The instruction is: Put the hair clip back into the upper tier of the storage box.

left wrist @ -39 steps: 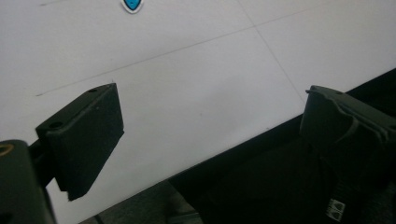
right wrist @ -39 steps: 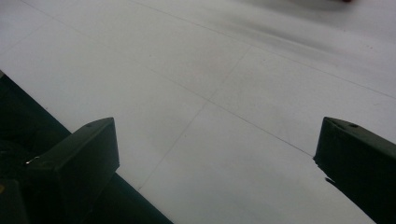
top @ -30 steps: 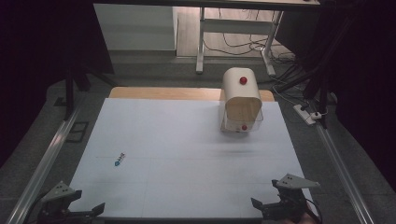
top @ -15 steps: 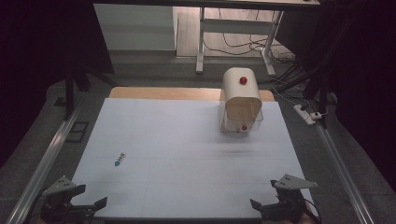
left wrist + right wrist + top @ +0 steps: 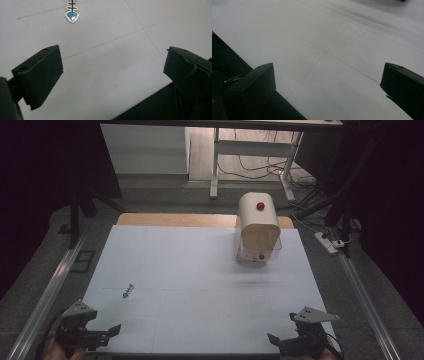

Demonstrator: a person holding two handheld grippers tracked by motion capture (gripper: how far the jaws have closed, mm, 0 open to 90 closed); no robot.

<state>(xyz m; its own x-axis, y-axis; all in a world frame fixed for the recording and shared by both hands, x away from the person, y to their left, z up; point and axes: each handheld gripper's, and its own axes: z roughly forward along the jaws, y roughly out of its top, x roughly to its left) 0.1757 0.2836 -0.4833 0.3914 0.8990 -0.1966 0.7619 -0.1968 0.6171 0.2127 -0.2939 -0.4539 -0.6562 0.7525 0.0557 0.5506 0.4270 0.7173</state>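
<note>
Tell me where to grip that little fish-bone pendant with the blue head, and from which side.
Probably across the thin ribbed spine, coming straight down with the left gripper, which is open and nearest. The pendant lies flat on the white table, so a side approach finds nothing to pinch; the spine looks narrower than the rounded blue head.

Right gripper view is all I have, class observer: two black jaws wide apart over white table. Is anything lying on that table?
Observer: Yes, a small fishbone-shaped pendant with a blue head lies ahead of the left gripper.
Operator: Is that gripper holding it?
Observer: No, its jaws stand wide apart with nothing between them.
Operator: Anything farther off?
Observer: A cream box with a domed lid and red knobs stands at the far right of the table.
</note>
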